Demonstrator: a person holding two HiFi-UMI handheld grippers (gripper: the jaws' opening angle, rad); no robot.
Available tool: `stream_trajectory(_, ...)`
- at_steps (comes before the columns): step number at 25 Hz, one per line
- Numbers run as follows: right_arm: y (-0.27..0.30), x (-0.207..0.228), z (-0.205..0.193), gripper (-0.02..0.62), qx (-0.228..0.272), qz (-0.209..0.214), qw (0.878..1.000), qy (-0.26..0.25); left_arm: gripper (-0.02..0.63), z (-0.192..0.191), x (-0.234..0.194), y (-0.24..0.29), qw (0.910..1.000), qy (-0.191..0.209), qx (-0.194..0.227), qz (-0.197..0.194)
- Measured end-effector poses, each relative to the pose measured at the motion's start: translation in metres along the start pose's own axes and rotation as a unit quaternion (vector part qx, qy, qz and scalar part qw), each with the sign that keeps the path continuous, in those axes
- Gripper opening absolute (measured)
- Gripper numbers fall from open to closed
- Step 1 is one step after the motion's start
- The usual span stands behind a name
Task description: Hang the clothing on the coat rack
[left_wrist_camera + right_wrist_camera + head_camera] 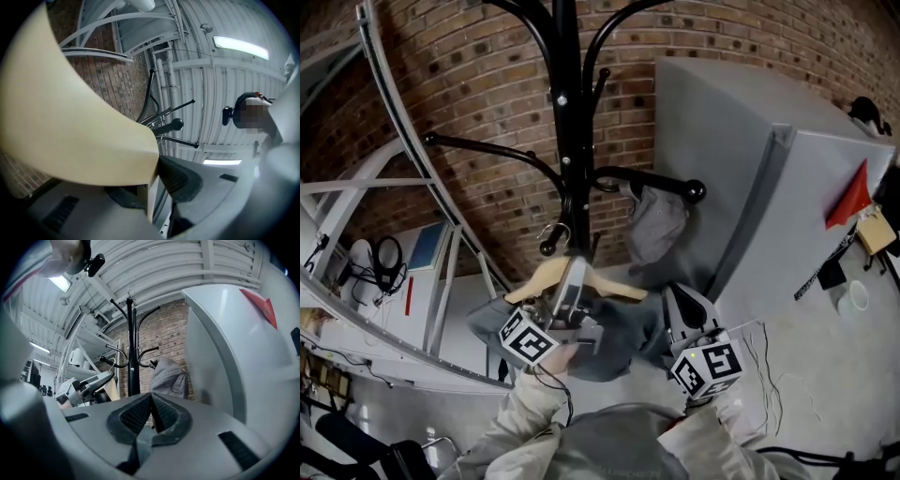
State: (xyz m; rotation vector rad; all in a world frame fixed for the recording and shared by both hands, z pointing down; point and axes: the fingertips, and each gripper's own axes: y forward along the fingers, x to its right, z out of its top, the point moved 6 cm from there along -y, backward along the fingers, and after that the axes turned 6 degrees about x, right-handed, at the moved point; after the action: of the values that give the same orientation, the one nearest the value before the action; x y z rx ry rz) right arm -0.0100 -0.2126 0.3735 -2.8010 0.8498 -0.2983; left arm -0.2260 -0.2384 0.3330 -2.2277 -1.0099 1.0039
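A black coat rack stands before a brick wall. A wooden hanger is held just below the rack's lower arms, and its metal hook sits beside a knobbed arm tip. My left gripper is shut on the hanger's middle. In the left gripper view the hanger fills the left side, pinched in the left gripper. Grey-blue clothing droops from the hanger. My right gripper is shut on its cloth, which shows between the closed pads of the right gripper.
A grey cap hangs on the rack's right arm. A large grey cabinet stands close on the right. Curved white metal framing and shelving run along the left.
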Motion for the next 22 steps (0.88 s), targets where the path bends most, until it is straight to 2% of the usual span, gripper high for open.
stream_trajectory(22, -0.008, 0.011, -0.009, 0.025, -0.02, -0.024, 1.0, 0.001, 0.091, -0.014, -0.031, 0.003, 0.9997, -0.011, -0.005, 0.021)
